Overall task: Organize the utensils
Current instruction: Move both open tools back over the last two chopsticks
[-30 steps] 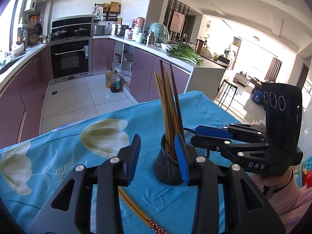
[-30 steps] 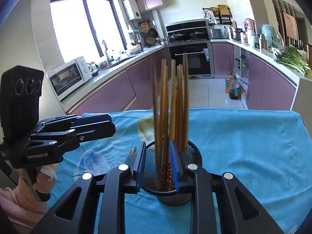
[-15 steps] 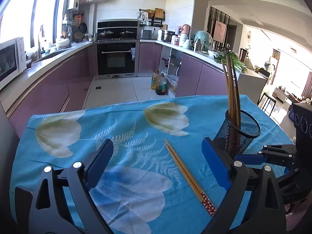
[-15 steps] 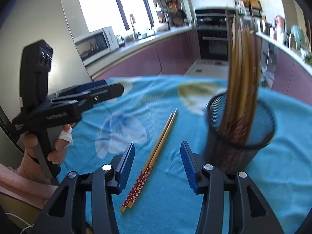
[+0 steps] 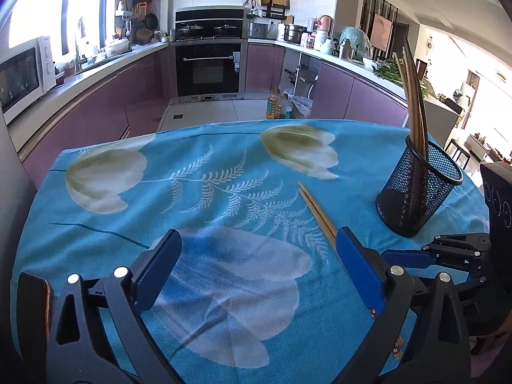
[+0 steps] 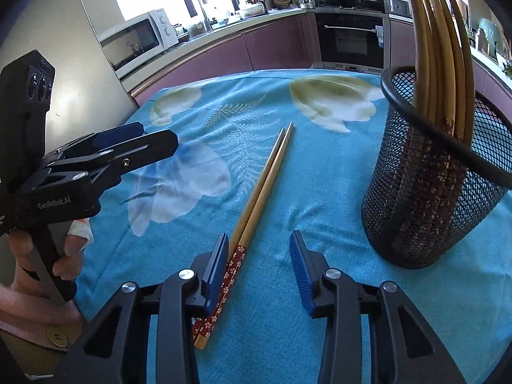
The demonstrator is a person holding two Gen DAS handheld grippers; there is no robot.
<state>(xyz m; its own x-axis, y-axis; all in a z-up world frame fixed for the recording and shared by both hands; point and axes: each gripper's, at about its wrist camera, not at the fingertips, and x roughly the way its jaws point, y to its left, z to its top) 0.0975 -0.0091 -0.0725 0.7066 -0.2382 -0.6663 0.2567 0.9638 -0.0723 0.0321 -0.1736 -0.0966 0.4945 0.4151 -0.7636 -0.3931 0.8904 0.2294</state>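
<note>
left claw [image 5: 256, 256] wide open | chopsticks [image 5: 316, 214] on tablecloth [image 5: 208, 176] | mesh holder [image 5: 419, 192] upright

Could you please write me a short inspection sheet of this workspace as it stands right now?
Surface: table under a blue tulip-print tablecloth, slightly rumpled.
Job's things: a pair of chopsticks lies flat on the cloth, red patterned ends nearest the right wrist camera; black mesh holder stands upright beside them with several chopsticks in it.
Clutter: nothing seen on the cloth.
Grippers: left gripper wide open, empty; right gripper jaws closing, the pair's patterned end beside its left finger, not gripped.
Cables: nothing seen.
Surroundings: kitchen with oven, microwave, purple cabinets.
</note>
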